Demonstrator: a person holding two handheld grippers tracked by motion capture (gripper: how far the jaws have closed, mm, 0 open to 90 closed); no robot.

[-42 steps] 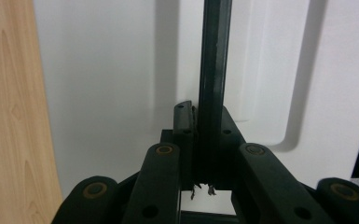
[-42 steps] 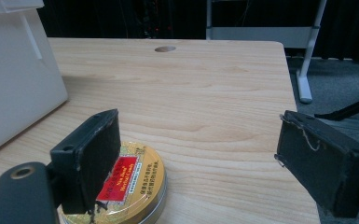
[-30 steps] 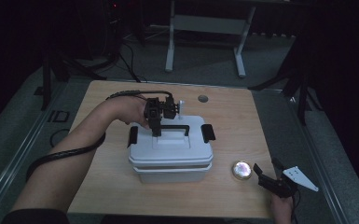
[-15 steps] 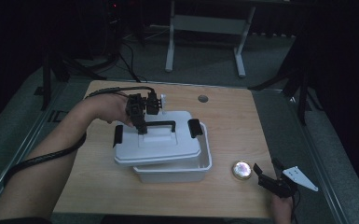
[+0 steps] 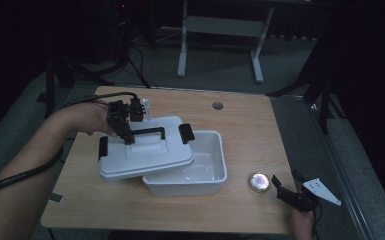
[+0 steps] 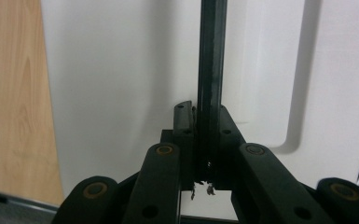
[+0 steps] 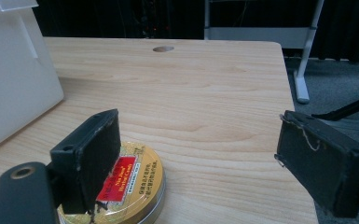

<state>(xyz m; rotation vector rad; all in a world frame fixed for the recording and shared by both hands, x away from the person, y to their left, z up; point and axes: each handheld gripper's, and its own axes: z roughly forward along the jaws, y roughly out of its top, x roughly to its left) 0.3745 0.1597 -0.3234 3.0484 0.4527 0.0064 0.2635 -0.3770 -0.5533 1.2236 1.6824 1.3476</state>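
You have one wooden table (image 5: 250, 125), one white lid (image 5: 145, 152), one white box (image 5: 205, 170), one round tin (image 5: 259, 182) and two grippers.

At centre left of the high view, your left gripper (image 5: 125, 131) is clamped on the lid's black handle (image 5: 147, 134). The lid sits tilted and offset toward the left of the frame, its right part overlapping the box rim, so the right half of the box interior is exposed. Two black latches (image 5: 186, 133) show at the lid's ends.

The left gripper view adds detail: the handle (image 6: 210, 70) runs up the middle of the frame, pinched between both jaws, with white lid surface (image 6: 121, 84) behind and a strip of table (image 6: 14, 93) along the left edge.

At lower right of the high view, your right gripper (image 5: 286, 187) stands released, just right of the tin and not holding it.

The right gripper view shows the tin (image 7: 126, 186) at lower left, gold with a red label, partly behind one jaw, with the jaws spread wide. The box wall (image 7: 14, 79) fills the upper left.
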